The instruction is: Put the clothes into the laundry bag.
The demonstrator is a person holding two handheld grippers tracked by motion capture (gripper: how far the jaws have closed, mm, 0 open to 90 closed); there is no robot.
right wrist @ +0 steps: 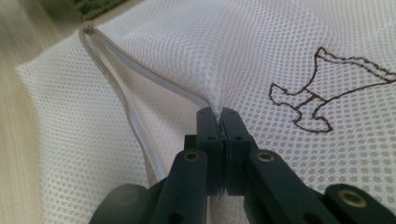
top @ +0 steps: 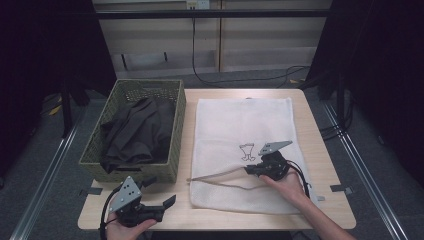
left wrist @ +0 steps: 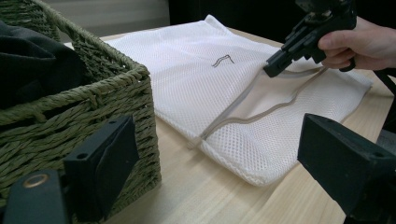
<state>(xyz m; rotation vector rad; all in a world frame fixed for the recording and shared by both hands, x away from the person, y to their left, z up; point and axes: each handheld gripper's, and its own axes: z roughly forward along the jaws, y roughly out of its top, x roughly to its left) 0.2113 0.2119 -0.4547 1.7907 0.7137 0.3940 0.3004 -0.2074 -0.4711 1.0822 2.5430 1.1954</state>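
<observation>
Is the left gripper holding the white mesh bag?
No, the left gripper hovers open near the table edge by the basket, apart from the white mesh bag.

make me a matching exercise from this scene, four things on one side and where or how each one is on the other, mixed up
Things:
1. dark garment
2. white mesh laundry bag
3. left gripper
4. right gripper

States:
A. shut on a pinch of mesh by the zip opening
B. open, at the table's near edge in front of the basket
C. bundled inside the green wicker basket
D. lying flat on the wooden table, zip partly open

Pairs: 1-C, 2-D, 3-B, 4-A
</observation>
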